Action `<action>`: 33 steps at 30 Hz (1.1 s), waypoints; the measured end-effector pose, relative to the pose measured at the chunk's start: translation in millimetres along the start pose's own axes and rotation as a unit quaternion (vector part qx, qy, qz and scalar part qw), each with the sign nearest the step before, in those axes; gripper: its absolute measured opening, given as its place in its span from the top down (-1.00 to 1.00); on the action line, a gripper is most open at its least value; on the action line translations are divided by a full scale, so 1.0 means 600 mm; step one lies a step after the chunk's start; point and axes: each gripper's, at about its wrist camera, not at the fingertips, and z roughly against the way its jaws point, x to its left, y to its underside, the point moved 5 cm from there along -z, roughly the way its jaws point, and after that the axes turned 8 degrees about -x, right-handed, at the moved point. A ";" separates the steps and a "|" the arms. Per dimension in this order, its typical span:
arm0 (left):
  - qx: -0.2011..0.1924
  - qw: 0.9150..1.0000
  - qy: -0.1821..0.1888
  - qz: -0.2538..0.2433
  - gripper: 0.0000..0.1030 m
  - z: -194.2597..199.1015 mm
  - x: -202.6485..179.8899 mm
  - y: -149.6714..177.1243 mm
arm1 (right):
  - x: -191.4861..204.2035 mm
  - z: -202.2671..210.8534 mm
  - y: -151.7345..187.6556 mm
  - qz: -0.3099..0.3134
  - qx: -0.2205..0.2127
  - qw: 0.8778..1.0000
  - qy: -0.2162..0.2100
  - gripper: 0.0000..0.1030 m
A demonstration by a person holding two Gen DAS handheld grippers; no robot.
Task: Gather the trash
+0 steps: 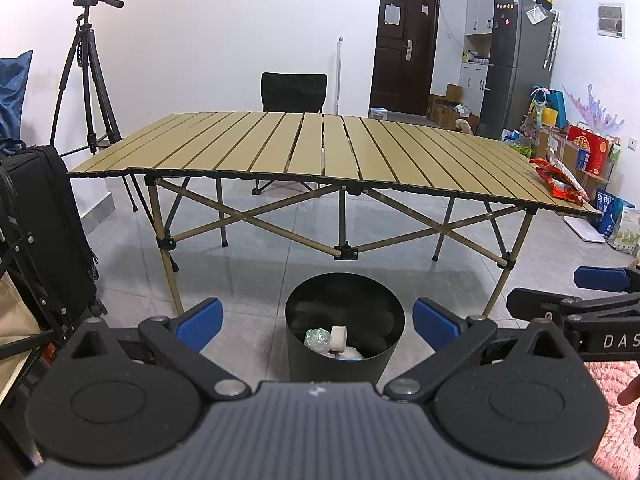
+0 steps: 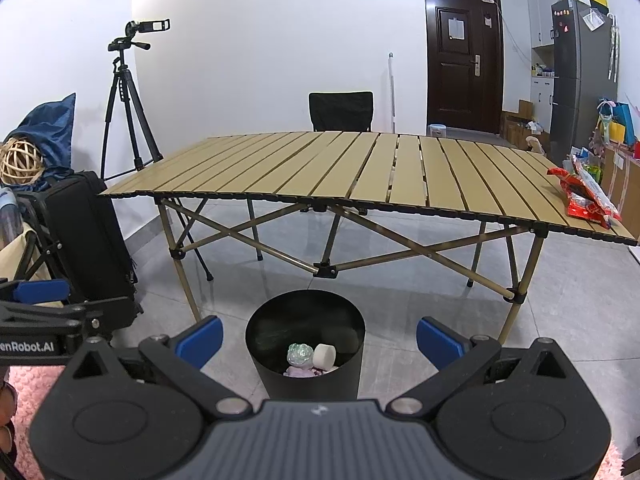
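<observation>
Both tongs spread (empty), bin between — red wrapper far right

Left gripper: matte black linkage arms, silver pivot screws, blue pads on its fingertips, a ribbed grey housing with a small pale logo between two round black discs. Right gripper: identical build, with white "DAS" lettering on its side in the left view.

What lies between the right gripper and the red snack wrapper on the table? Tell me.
In the right wrist view, between the right gripper and the red snack wrapper lie bare floor tiles, the table's front right leg and bare slats. The black bin stands straight ahead, not on that line.
</observation>
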 end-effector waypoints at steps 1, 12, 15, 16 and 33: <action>0.000 1.000 0.000 0.000 -1.00 0.001 0.001 0.000 | 0.000 0.001 0.000 0.000 0.000 1.000 0.000 -1.00; -0.001 1.000 0.001 0.000 -1.00 0.002 0.001 -0.001 | 0.002 0.003 -0.002 0.001 -0.001 1.000 0.000 -1.00; -0.001 1.000 0.001 0.000 -1.00 0.003 0.002 -0.001 | 0.002 0.003 -0.002 0.001 -0.001 1.000 0.000 -1.00; -0.001 1.000 0.001 0.000 -1.00 0.003 0.002 -0.001 | 0.002 0.003 -0.002 0.001 -0.001 1.000 0.000 -1.00; 0.004 1.000 0.009 -0.002 -1.00 0.003 0.004 0.000 | 0.002 0.002 -0.001 0.001 -0.001 1.000 0.000 -1.00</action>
